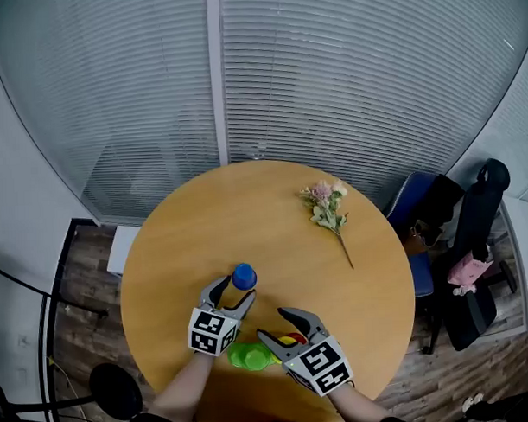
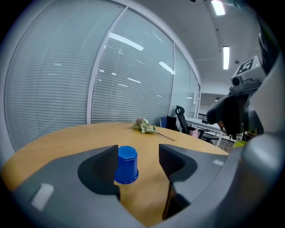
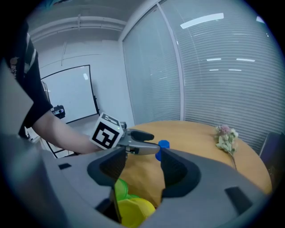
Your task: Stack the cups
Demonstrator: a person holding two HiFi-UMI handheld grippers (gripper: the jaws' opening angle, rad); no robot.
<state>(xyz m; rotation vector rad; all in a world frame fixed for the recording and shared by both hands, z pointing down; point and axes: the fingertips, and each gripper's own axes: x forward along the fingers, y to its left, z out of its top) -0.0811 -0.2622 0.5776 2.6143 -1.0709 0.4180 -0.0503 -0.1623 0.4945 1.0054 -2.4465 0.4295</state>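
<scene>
Two grippers are held low over the round wooden table (image 1: 246, 206). The left gripper (image 1: 235, 292) is kept with jaws spread. The small blue plastic cup (image 2: 126, 165) is stood upside down on the table between them, close to one jaw and not clamped. The right gripper (image 1: 272, 325) is also spread, nothing gripped. The green plastic cup (image 3: 120, 189) and yellow plastic cup (image 3: 133, 211) are seen low between its jaws. A dried flower sprig (image 1: 326, 202) is laid well apart.

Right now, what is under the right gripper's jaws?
A green cup and a yellow cup lie below the open right gripper; it covers whether they are nested.
</scene>
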